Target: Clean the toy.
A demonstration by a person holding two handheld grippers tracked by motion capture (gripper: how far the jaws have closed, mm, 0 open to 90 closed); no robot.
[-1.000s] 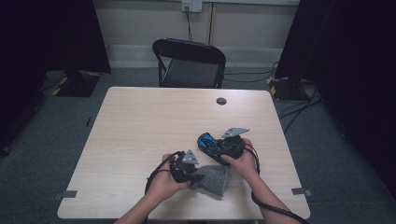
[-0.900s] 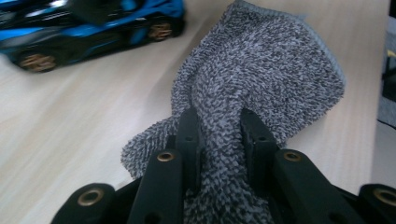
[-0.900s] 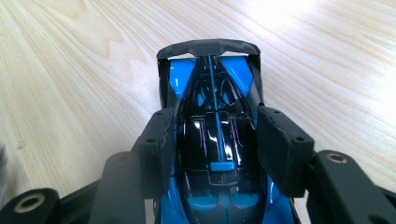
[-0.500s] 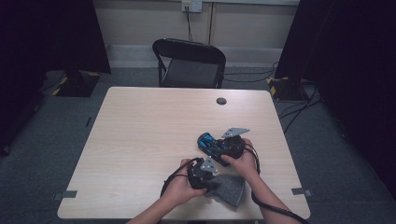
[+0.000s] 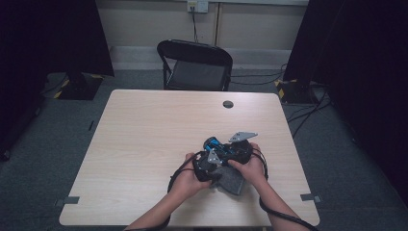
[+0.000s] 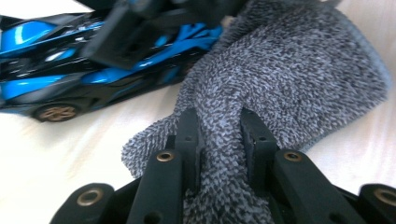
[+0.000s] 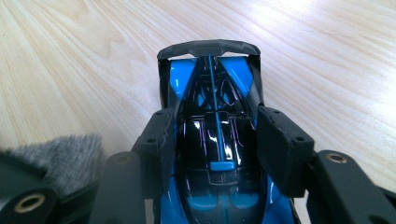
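A blue and black toy car [image 7: 212, 84] sits on the wooden table [image 5: 144, 139], and my right gripper [image 7: 215, 135] is shut on its body from both sides. In the high view the car's [image 5: 210, 144] nose pokes out to the left of the right gripper [image 5: 233, 151]. My left gripper [image 6: 218, 126] is shut on a bunched fold of a grey knitted cloth [image 6: 289, 70], which lies right beside the car [image 6: 56, 70]. From above, the left gripper [image 5: 207, 166] is close against the right one, and the cloth [image 5: 233, 182] spreads under both hands.
A small round black cap [image 5: 228, 104] lies near the table's far edge. A black folding chair [image 5: 195, 65] stands behind the table. Cables trail from both grippers over the near edge. The cloth [image 7: 65, 156] shows at the lower left of the right gripper view.
My left gripper has moved to the right with the cloth, up against the car and the right gripper. The right gripper and the car have stayed in place.
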